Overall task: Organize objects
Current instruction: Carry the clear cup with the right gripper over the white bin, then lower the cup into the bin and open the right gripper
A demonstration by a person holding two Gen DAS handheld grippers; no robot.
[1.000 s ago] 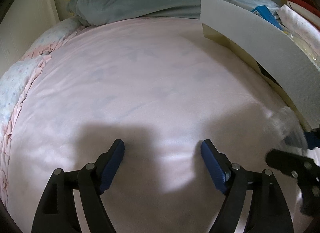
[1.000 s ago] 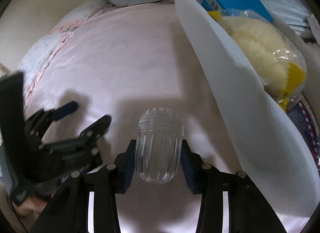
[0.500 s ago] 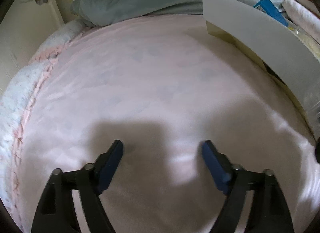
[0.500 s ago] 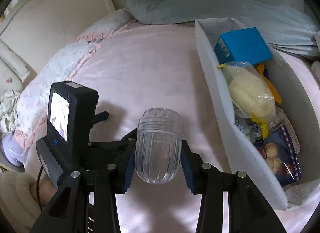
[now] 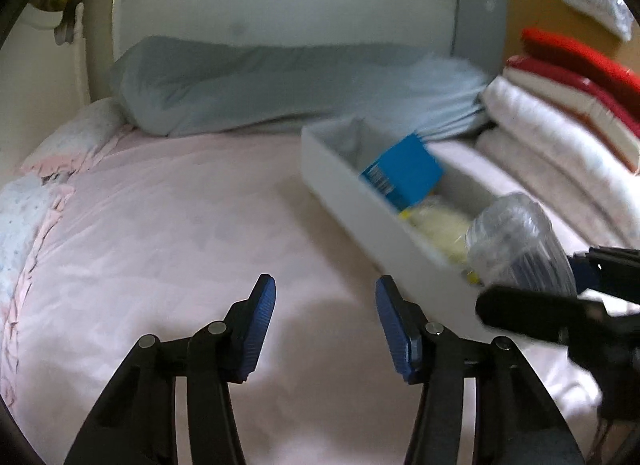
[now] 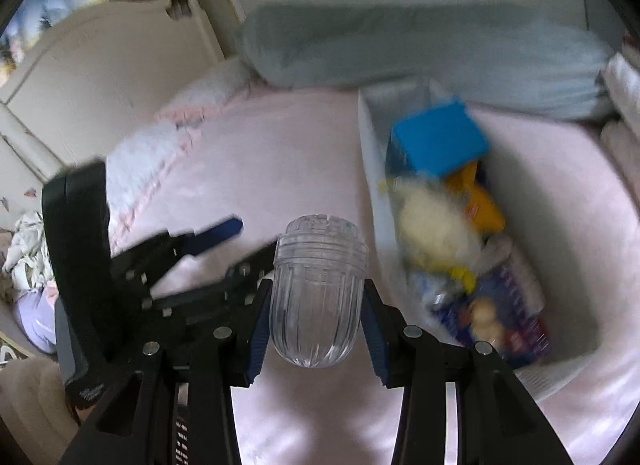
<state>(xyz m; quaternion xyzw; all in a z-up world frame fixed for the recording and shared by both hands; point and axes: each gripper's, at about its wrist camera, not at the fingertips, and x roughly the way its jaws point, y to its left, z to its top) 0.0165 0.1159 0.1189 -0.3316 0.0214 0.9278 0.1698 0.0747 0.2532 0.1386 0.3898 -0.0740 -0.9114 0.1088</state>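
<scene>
My right gripper (image 6: 316,307) is shut on a clear ribbed plastic jar (image 6: 318,293), held above the pink bed. In the left wrist view the same jar (image 5: 516,241) shows blurred at the right, in front of the white bin (image 5: 344,185). The bin (image 6: 370,153) lies to the right of the jar and holds a blue box (image 6: 438,141), a pale yellow bagged item (image 6: 436,225), an orange packet (image 6: 478,205) and a dark blue snack bag (image 6: 508,317). My left gripper (image 5: 324,305) hangs over the bare pink sheet, its jaws closing with nothing between them.
A grey pillow (image 5: 260,85) lies along the headboard behind the bin. Folded white and red bedding (image 5: 560,105) is stacked at the right. A floral quilt edge (image 5: 28,201) runs down the bed's left side. The pink sheet (image 5: 180,245) spreads left of the bin.
Both grippers have risen and tilted up, so the wall, pillow and the bin's inside now show. The left jaws have narrowed. The jar stays gripped in the right gripper.
</scene>
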